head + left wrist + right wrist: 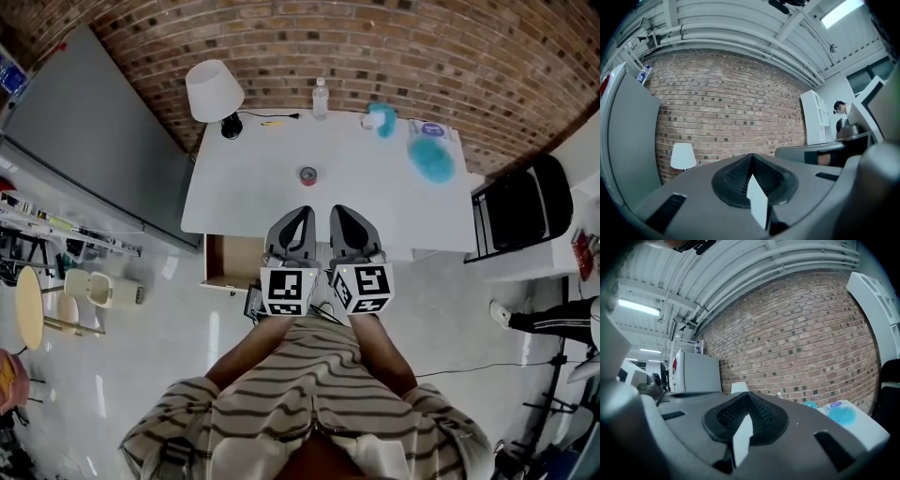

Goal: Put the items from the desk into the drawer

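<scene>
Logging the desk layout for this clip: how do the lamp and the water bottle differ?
The lamp is white and opaque with a wide shade; the water bottle is clear and slim. The lamp stands at the desk's back left corner, the bottle near the middle of the back edge. Both stand upright by the brick wall.

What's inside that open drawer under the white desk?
The drawer shows only a bare wooden bottom; nothing lies in the visible part. Its back runs under the desk top and its right edge sits behind the left claw, so those parts cannot be seen.
</scene>
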### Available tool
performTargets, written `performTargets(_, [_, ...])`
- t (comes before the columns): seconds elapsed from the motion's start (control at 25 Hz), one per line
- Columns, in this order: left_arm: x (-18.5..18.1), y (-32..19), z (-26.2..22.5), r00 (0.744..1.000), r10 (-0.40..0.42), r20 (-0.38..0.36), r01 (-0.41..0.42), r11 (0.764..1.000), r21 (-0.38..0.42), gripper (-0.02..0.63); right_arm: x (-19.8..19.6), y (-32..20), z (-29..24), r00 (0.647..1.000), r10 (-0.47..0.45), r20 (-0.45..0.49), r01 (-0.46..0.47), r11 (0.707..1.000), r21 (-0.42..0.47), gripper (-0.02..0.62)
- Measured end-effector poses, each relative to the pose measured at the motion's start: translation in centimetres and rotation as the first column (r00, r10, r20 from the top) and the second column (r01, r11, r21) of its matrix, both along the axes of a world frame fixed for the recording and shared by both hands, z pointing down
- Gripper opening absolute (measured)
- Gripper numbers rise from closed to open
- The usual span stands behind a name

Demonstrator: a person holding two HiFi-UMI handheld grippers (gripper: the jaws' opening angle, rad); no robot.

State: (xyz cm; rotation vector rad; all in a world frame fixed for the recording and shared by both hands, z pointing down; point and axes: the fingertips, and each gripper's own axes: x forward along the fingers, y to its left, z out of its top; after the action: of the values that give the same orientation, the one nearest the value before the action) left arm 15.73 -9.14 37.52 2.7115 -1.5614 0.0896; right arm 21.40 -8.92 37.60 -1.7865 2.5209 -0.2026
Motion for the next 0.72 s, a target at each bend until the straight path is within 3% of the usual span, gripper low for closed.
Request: performTargets(0.72, [-1.7, -7.9, -0.7, 0.997, 0.072, -0.009, -0.072, 0.997, 0.016, 0.005, -2.0, -7.0, -1.0, 0.998, 0.064, -0.024, -0.064, 0.998, 0.024, 0.011])
